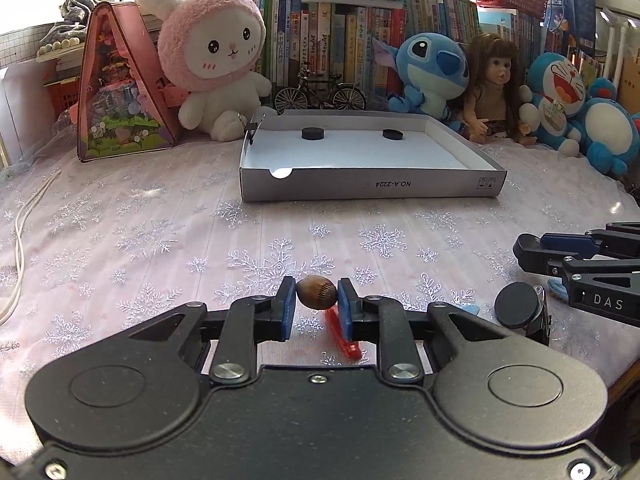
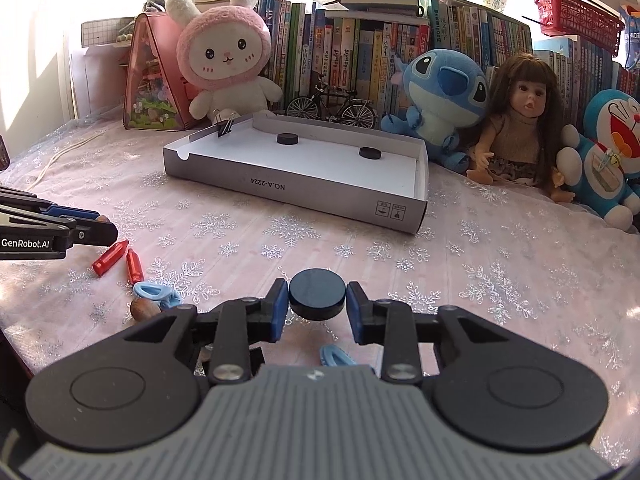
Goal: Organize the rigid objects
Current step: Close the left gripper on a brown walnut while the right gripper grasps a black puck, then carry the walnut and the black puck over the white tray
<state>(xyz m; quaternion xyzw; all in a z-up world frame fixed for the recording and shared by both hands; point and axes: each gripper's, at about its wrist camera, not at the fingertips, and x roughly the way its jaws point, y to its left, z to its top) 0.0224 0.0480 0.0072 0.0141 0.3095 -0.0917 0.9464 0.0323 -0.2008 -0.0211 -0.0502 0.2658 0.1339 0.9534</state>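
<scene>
My left gripper [image 1: 317,298] is shut on a brown ridged nut [image 1: 316,297], just above the snowflake cloth; a red peg [image 1: 344,336] lies under it. My right gripper [image 2: 317,300] is shut on a flat black disc [image 2: 317,294], with both blue pads against its rim. Ahead stands a shallow grey cardboard box [image 2: 296,192] holding two more black discs [image 2: 288,139] [image 2: 370,153], and a binder clip [image 2: 225,126] is clamped on its left wall. The right gripper [image 1: 540,256] shows at the right edge of the left wrist view, and the left gripper [image 2: 102,224] at the left edge of the right wrist view.
Two red pegs [image 2: 110,258], blue loops [image 2: 154,292] [image 2: 336,356] and another brown nut [image 2: 144,309] lie between the grippers. A black disc with a clip [image 1: 516,306] sits below the right gripper. Plush toys, a doll [image 2: 516,120], a model bicycle and books line the back. A white cord [image 1: 24,224] trails at left.
</scene>
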